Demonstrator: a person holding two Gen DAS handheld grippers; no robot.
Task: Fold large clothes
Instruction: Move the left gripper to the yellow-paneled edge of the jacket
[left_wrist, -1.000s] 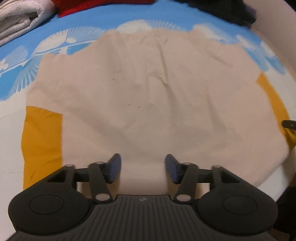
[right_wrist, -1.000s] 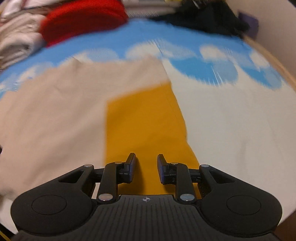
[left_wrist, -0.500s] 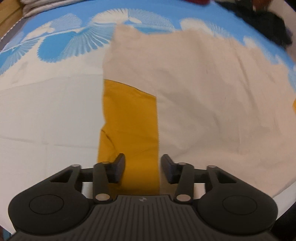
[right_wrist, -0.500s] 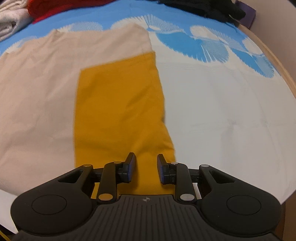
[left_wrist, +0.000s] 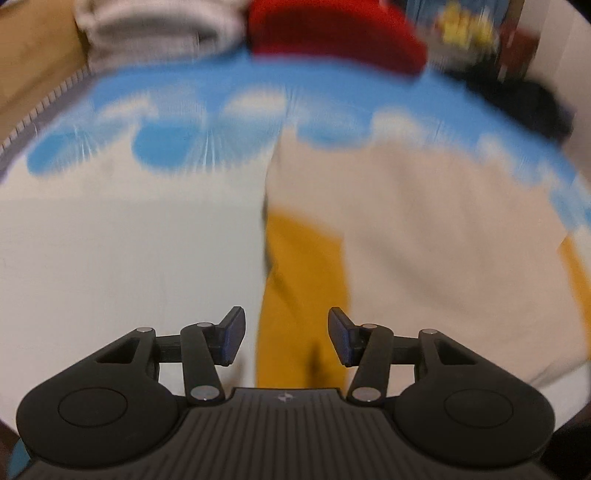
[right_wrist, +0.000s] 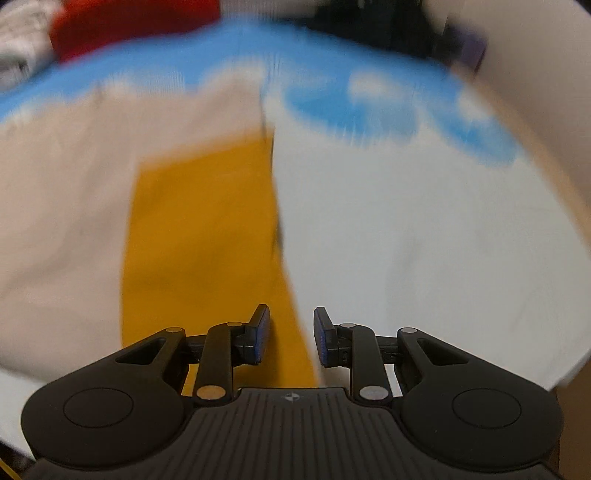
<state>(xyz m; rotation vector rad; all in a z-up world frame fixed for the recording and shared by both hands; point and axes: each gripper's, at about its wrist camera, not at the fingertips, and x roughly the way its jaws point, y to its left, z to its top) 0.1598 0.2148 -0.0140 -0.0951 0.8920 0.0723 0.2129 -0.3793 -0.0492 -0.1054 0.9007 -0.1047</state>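
On bed, beige garment lies flat. Left gripper jaws wide, empty, astride left mustard sleeve. Right gripper jaws narrower, empty, over right mustard sleeve's outer edge; likely lining up paired pinch for fold.

Matt black plastic on the left gripper, ribbed across its body, with small shiny metal pins at the linkage joints; its finger pads look smooth and dark blue. Same finish on the right gripper. Under both lies soft matt cloth: a beige garment with mustard-yellow sleeves, on a white and blue printed bedsheet. Behind, blurred, a red fabric bundle and pale folded textiles. At the left edge, a brown board, wood by its look.
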